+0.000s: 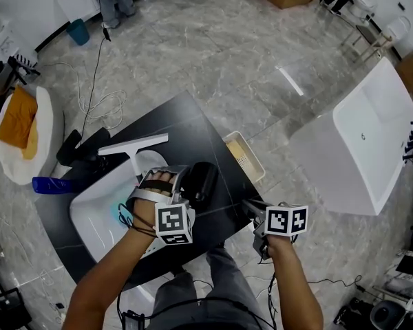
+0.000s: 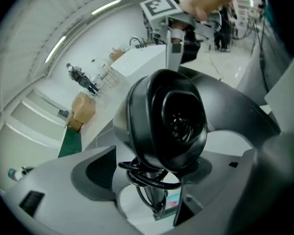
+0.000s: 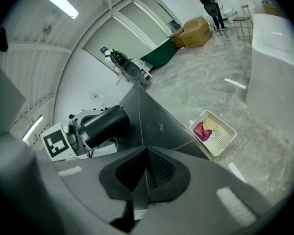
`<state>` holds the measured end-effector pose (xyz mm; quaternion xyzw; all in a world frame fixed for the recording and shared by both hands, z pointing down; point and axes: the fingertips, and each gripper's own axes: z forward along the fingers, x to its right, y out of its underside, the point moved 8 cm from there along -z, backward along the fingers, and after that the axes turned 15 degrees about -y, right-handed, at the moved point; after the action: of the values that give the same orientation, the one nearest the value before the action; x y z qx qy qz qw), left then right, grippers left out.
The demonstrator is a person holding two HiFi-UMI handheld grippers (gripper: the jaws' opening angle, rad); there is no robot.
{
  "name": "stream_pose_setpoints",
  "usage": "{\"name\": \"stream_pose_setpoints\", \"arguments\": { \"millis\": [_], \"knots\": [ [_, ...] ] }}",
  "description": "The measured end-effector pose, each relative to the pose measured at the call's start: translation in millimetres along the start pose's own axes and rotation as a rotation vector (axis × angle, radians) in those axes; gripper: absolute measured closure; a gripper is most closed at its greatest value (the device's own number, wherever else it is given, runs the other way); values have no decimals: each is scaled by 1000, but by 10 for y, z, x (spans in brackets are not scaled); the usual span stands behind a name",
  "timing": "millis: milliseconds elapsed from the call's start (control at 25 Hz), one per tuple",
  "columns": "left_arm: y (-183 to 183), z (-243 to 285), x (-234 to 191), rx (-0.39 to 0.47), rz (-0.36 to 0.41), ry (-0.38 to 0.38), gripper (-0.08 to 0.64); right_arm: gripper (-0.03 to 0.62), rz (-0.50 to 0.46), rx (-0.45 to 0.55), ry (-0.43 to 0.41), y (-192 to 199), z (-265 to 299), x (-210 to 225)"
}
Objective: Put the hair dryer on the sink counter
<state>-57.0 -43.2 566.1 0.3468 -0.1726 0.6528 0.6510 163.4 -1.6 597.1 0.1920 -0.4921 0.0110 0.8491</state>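
The left hand-held gripper point(image 1: 177, 183) is gripping the hair dryer point(image 2: 166, 121) (cord wrapped round its handle) above the counter point(image 1: 186, 126). The right hand-held gripper point(image 3: 146, 173) is hovering closed, empty.

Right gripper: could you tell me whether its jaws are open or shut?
Shut: on the right gripper the jaws meet, with nothing between them.

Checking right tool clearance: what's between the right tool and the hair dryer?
Only bare black counter lies between the right tool and the hair dryer. The head view and the right gripper view both show it.
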Motion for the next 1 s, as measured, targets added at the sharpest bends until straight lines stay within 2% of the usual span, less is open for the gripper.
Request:
{"name": "stream_pose_setpoints", "arguments": {
  "millis": [40, 120, 400, 520, 1000],
  "knots": [
    [-25, -9, 6, -8, 44, -14, 209, 581, 0, 1, -1, -4, 4, -6],
    [-41, -13, 3, -15, 52, -6, 210, 581, -1, 1, -5, -7, 18, -21],
    [16, -31, -33, -6, -85, 90, 209, 581, 0, -6, -4, 4, 48, -30],
    [48, -59, -59, 8, -138, 91, 209, 581, 0, -7, 0, 6, 34, -43],
    [168, -124, -52, 50, -249, 114, 209, 581, -16, 5, 5, 79, 82, -181]
  ]
}}
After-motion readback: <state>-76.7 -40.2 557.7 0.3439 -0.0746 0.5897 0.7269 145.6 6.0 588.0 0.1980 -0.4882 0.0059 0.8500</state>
